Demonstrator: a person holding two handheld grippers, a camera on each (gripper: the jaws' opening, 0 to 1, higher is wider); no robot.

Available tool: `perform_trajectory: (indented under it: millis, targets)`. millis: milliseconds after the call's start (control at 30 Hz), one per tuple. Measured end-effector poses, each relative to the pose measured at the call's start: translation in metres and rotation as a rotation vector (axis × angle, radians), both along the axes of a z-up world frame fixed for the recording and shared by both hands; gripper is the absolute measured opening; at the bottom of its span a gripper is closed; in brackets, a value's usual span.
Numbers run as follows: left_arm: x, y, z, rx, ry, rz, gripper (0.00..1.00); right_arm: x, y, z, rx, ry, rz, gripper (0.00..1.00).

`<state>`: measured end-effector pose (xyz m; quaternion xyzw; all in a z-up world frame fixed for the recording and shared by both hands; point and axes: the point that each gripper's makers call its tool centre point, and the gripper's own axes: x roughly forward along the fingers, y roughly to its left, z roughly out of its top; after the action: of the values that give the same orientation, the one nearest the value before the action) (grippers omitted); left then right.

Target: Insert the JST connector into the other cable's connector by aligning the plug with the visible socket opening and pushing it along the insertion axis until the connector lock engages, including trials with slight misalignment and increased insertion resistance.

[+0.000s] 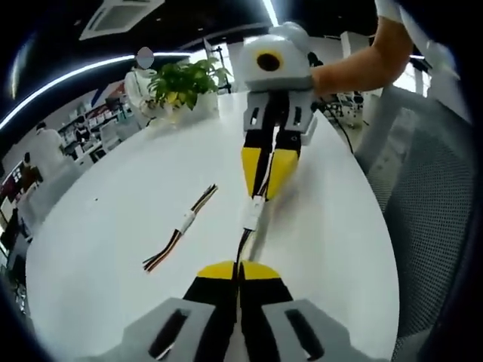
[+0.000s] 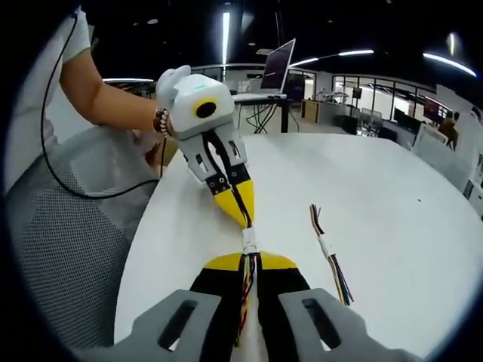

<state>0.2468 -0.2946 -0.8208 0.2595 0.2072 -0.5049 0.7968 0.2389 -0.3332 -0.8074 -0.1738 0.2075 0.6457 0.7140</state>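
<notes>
Left tool clamped on wires, white JST connector between, right tool clamped on its cable, spare cable beside.

Readable text: none | labels, brands, numbers: none legible | background wall signs: too blurred and small to read

White connectors joined — wires taut.

The left hand-held gripper and the right hand-held gripper are held tip to tip, pointed at each other. Both pairs of yellow-tipped jaws are pressed together. A bare forearm is extended behind the right one, a beaded wrist behind the left.
</notes>
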Motion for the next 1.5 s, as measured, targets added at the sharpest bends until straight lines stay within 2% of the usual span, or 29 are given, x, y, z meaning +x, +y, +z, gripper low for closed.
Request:
perform_trajectory:
  millis: [133, 467, 833, 967, 1167, 1400, 1500]
  targets:
    - [0.004, 0.0, 0.001, 0.017, -0.039, -0.007, 0.0, 0.002, -0.001, 0.0, -0.001, -0.023, 0.0, 0.04]
    - [0.014, 0.001, -0.002, 0.054, -0.077, -0.013, 0.0, 0.01, -0.001, -0.002, -0.003, -0.045, 0.004, 0.04]
    - [0.039, 0.0, -0.005, 0.144, -0.147, -0.02, 0.0, 0.038, 0.002, -0.005, -0.015, -0.081, 0.001, 0.04]
    - [0.048, 0.001, -0.008, 0.154, -0.148, -0.008, 0.0, 0.049, 0.002, -0.011, -0.028, -0.091, 0.001, 0.04]
    - [0.058, 0.003, -0.016, 0.21, -0.153, -0.018, 0.0, 0.063, 0.004, -0.02, -0.051, -0.102, 0.011, 0.04]
    - [0.077, 0.005, -0.022, 0.198, -0.13, 0.015, 0.0, 0.073, 0.006, -0.037, -0.084, -0.101, -0.006, 0.04]
    - [0.082, 0.008, -0.023, 0.19, -0.117, 0.022, 0.0, 0.076, 0.006, -0.037, -0.075, -0.094, -0.016, 0.04]
